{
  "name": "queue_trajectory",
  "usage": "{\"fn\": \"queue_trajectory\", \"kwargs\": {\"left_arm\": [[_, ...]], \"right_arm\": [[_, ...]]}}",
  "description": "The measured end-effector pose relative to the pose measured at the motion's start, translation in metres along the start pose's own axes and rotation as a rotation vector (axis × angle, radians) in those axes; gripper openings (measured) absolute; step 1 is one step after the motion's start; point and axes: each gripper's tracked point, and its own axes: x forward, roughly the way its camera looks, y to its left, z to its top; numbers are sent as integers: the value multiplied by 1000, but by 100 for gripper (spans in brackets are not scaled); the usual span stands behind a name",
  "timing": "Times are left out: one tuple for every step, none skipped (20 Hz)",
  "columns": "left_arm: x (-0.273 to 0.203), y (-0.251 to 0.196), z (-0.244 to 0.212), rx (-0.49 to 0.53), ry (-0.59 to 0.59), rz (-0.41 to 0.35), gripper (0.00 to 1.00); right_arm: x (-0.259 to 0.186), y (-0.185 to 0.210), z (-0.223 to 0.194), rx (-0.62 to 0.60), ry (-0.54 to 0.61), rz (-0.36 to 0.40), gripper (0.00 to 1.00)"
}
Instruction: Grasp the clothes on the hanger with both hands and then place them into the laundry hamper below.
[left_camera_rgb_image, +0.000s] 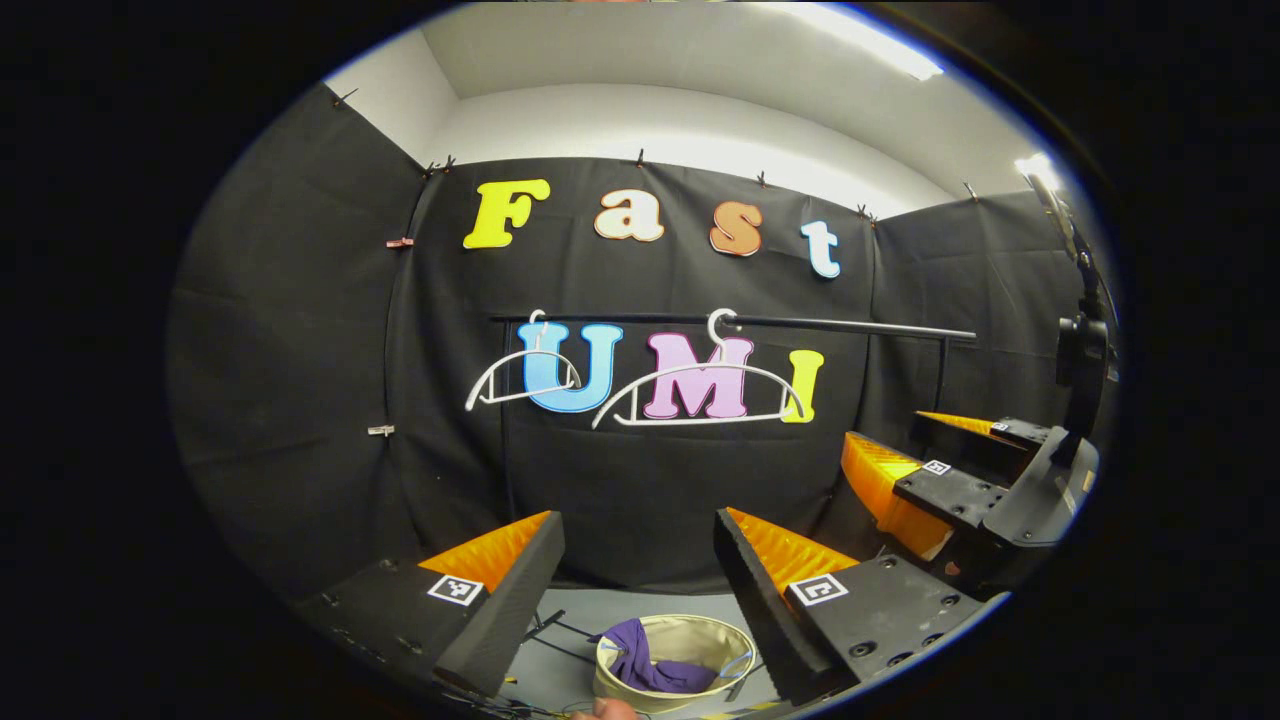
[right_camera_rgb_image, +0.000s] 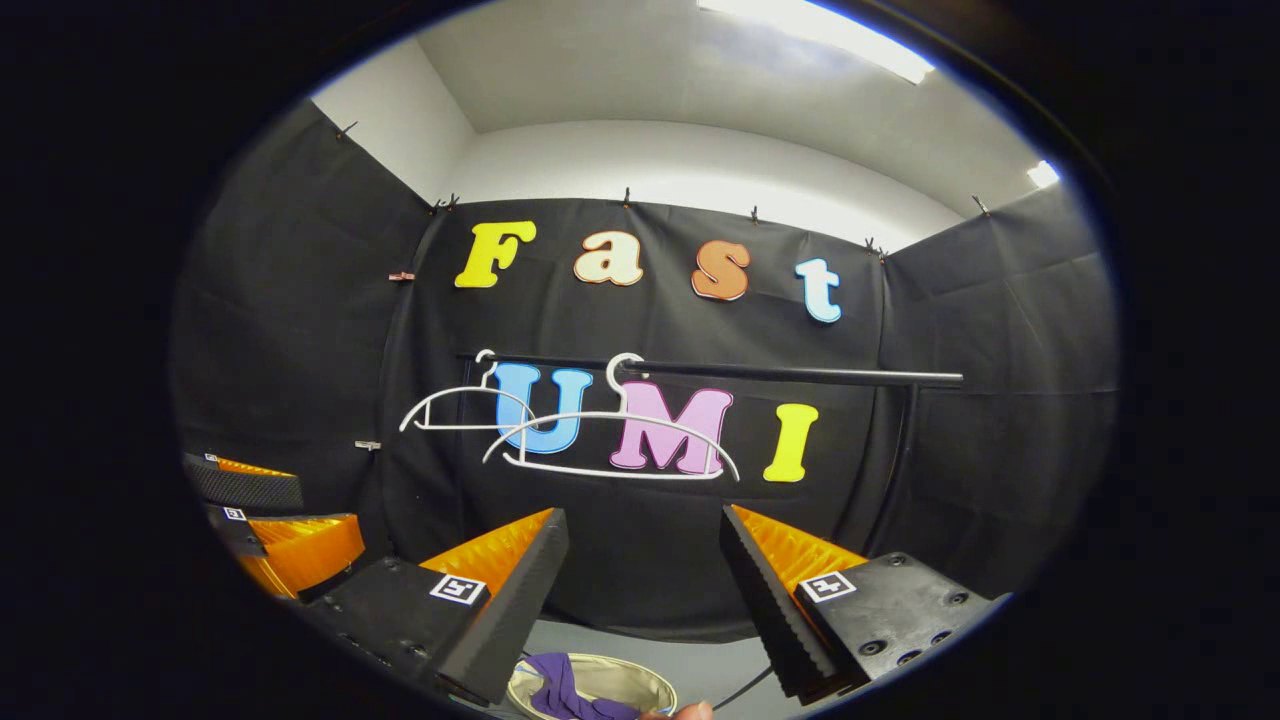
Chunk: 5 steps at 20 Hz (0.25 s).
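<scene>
Looking pretty much wrapped up here. Seeing the purple clothes (left_camera_rgb_image: 650, 662) already lying bunched inside the laundry hamper (left_camera_rgb_image: 700, 633), down below and just ahead of the left gripper (left_camera_rgb_image: 640, 545), between its fingers as framed. Same deal from the right gripper view: clothes (right_camera_rgb_image: 562, 690) sitting in the hamper (right_camera_rgb_image: 640, 685) low and slightly left of the right gripper (right_camera_rgb_image: 645, 545).

Both grippers hanging wide apart, gripping nothing at all. Also catching the right gripper (left_camera_rgb_image: 905, 465) off to the right of the left one, spread too, and the left gripper (right_camera_rgb_image: 262, 510) poking in at the far left of the right gripper view.

Up ahead, two white hangers (left_camera_rgb_image: 700, 395) dangling bare on the black rail (left_camera_rgb_image: 850, 326), nothing draped on either. So judging the grab and the drop as done, with maybe just backing away left.

As for writing: small square black-and-white marker tags (left_camera_rgb_image: 455, 589) stuck on the gripper fingers, pattern only, no readable words. No brand or label legible on the hamper.
</scene>
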Motion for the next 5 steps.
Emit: {"fn": "queue_trajectory", "kwargs": {"left_arm": [[-1, 0, 0, -1, 0, -2, 95], [-1, 0, 0, -2, 0, -4, 92], [-1, 0, 0, -3, -1, -6, 95], [-1, 1, 1, -4, -2, -5, 92], [0, 2, 1, -4, -3, -6, 92]], "right_arm": [[-1, 0, 0, -2, 1, -3, 98], [-1, 0, -1, -1, 1, -5, 98], [-2, 0, 0, -2, 3, -6, 98], [-2, -1, -1, -4, 3, -8, 98], [-3, -1, -1, -6, 3, -10, 98]]}}
